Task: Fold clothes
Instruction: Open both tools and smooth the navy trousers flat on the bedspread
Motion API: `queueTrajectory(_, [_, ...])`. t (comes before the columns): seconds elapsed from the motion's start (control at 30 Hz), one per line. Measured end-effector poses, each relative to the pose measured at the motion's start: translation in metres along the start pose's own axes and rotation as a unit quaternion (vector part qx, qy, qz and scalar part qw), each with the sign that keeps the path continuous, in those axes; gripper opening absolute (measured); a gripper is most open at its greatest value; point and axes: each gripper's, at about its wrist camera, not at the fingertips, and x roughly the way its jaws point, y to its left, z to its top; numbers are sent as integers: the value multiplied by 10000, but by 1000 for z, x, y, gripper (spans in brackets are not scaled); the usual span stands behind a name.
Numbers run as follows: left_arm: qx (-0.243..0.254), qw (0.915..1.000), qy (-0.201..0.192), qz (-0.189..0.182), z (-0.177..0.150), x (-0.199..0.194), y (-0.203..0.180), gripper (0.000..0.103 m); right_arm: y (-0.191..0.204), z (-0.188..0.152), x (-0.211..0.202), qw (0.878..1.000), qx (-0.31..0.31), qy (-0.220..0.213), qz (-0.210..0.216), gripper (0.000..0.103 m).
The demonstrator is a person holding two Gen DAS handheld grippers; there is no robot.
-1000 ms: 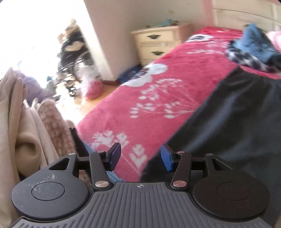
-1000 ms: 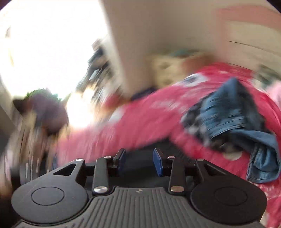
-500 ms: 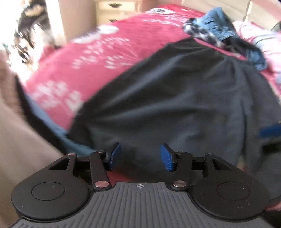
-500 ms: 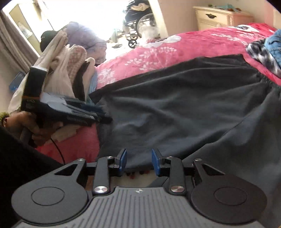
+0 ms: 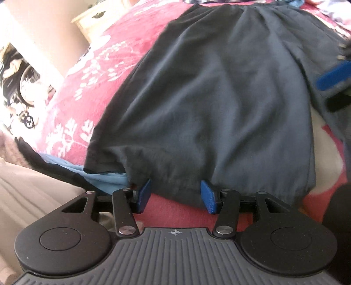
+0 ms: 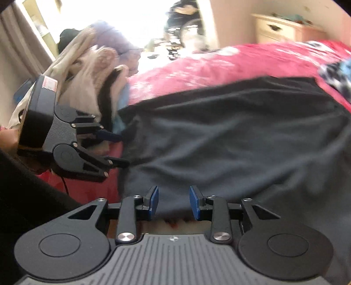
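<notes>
Dark garment point(image 5: 219, 105) hem between open left claw point(image 5: 175, 195)

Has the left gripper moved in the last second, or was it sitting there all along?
Yes. The left gripper swung right and down toward the dark garment; the nightstand slid from upper centre to the upper-left corner.

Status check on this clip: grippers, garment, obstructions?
Left hand-held gripper open at dark garment hem. Right hand-held gripper open, same edge. Clothes pile beside, not blocking.
</notes>
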Motion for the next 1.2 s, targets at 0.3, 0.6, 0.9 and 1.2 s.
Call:
queueTrajectory(0.3, [351, 9989, -148, 260, -3, -10, -3, 51, -13, -29, 4, 9928, 854, 575, 604, 32])
queueTrajectory(0.6, [-149, 9968, -741, -277, 23, -22, 13, 52, -42, -75, -64, 9772, 1992, 389, -623, 32])
queueTrajectory(0.9, [-289, 9805, -987, -1675, 58, -3, -34, 52, -34, -105, -48, 9654, 2037, 965, -1312, 32])
queueTrajectory(1.2, [-764, 9801, -525, -1754, 29, 7, -28, 52, -18, -114, -49, 9658, 2157, 1095, -935, 32])
